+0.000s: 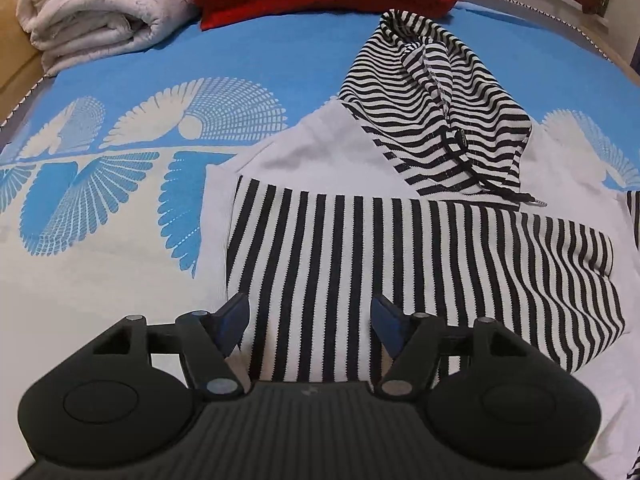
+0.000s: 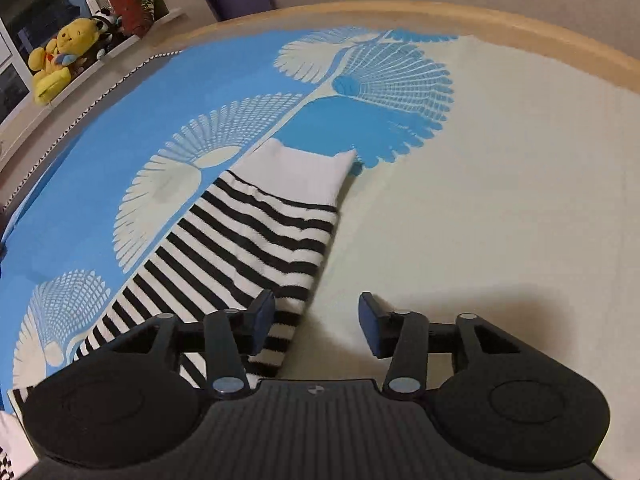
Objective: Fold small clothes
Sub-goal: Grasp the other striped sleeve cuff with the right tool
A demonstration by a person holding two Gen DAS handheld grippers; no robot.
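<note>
Hoodie (image 1: 400, 240) flat on bed (image 1: 120, 280); blankets (image 1: 100, 12) behind, sleeve (image 2: 248, 248) out sideways.

The hoodie (image 1: 400, 248) is soft striped cloth. The sheet (image 1: 120, 208) is smooth, matt cloth. The grippers (image 1: 310, 320) (image 2: 316, 316) are matt black plastic.

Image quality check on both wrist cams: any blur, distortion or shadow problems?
Left wrist: sharp, even light; fisheye bows the bedspread edges; hoodie stripes crisp. Right wrist: slightly soft; wooden bed frame curves strongly; right gripper casts a soft shadow on the sheet beside the striped sleeve.
</note>
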